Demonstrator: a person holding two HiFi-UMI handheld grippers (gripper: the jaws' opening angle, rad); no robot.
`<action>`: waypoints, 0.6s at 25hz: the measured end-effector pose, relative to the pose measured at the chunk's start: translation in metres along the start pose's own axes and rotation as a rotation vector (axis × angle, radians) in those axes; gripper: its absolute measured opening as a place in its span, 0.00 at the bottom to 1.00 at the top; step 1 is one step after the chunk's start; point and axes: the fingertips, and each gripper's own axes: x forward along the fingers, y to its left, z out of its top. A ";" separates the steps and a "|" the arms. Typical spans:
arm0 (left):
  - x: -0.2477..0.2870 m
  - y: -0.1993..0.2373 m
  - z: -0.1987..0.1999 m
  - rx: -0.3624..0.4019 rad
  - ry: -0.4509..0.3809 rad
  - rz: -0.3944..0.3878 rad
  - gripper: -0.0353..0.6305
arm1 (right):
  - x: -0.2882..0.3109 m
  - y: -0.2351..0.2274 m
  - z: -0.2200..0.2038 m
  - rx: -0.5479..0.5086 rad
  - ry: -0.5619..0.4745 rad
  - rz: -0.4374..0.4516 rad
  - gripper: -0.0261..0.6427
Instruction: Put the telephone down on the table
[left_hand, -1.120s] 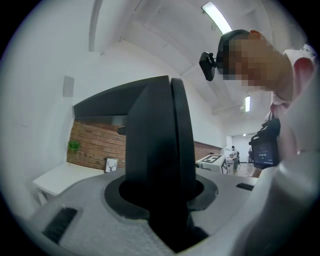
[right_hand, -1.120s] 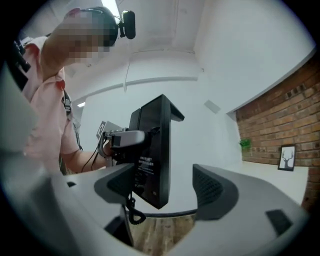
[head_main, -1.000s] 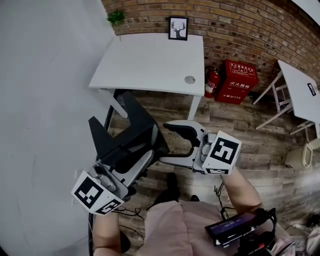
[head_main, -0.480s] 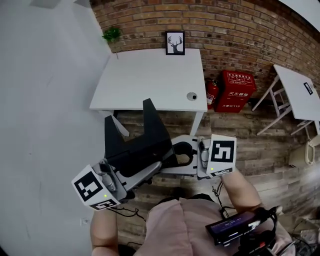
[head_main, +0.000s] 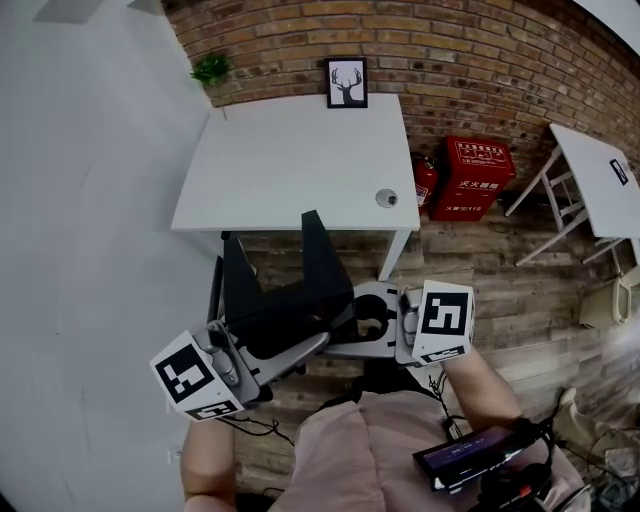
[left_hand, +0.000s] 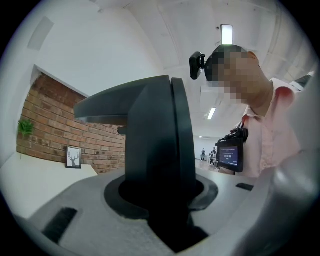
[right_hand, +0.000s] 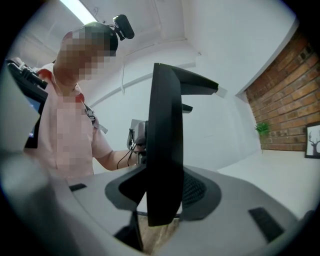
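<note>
The black angular telephone (head_main: 285, 290) hangs in the air in front of the white table (head_main: 300, 160), below its front edge in the head view. My left gripper (head_main: 292, 347) is shut on its lower left part; in the left gripper view the black telephone (left_hand: 155, 145) fills the gap of the left gripper (left_hand: 162, 215). My right gripper (head_main: 362, 320) has just been closing its jaws and now grips the telephone's right edge. The right gripper view shows the thin black telephone (right_hand: 165, 140) standing between the jaws of the right gripper (right_hand: 157, 220).
On the table's far edge stand a framed deer picture (head_main: 346, 82) and a small plant (head_main: 210, 68); a round grommet (head_main: 386, 198) sits near its front right corner. A red extinguisher box (head_main: 483, 170) and a second white table (head_main: 600, 180) are to the right. White wall at left.
Both grippers and the telephone have moved toward the table. The right gripper's jaws, wide open a second ago, have closed on the telephone's right edge.
</note>
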 end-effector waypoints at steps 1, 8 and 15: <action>0.003 0.005 -0.002 -0.005 0.002 -0.004 0.30 | -0.001 -0.005 -0.001 0.010 -0.001 -0.004 0.30; 0.025 0.065 -0.005 -0.049 0.016 -0.030 0.30 | -0.009 -0.068 -0.003 0.033 0.000 -0.032 0.30; 0.052 0.139 -0.011 -0.087 0.034 -0.028 0.30 | -0.015 -0.144 -0.001 0.102 0.001 -0.032 0.30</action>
